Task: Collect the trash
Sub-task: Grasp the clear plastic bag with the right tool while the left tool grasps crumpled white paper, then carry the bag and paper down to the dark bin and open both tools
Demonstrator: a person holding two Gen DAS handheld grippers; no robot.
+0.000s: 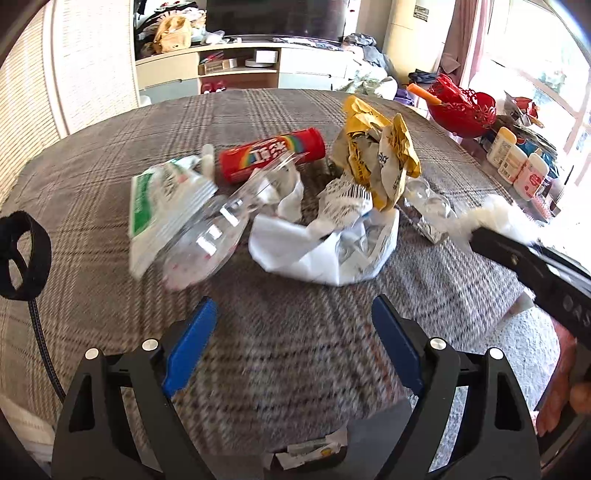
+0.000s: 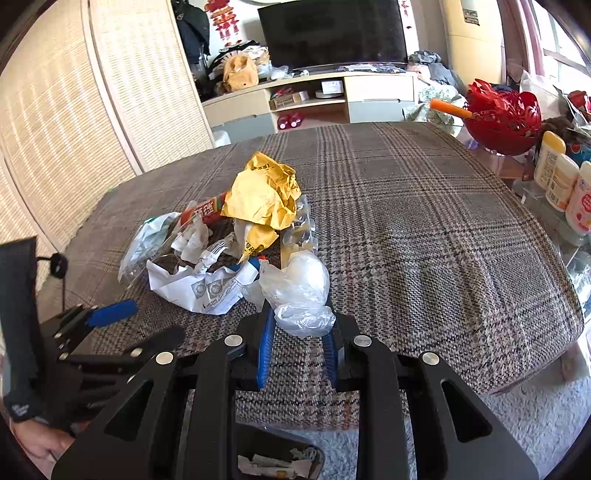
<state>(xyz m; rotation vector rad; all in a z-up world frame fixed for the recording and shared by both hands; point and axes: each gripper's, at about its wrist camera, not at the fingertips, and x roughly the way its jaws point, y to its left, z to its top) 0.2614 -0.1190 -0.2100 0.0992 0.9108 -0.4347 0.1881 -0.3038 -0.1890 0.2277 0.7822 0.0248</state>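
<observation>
One plastic wad (image 2: pixel 301 291) in right tool (image 2: pixel 298 334).

Left gripper (image 1: pixel 291 332) agape, right gripper (image 2: pixel 299 325) clamped.

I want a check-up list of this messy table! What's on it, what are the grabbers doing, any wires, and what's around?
Surface: plaid cloth covers the table.
Job's things: red tube, yellow wrapper, clear bottle, green-white packet, white paper, all piled together; bin below the table edge already holds scraps.
Clutter: red basket and lotion bottles at the right.
Grippers: left gripper jaws open, holding nothing; right gripper shut on a plastic bag.
Cables: black cable at the left.
Surroundings: television, cabinet, woven screen.
</observation>
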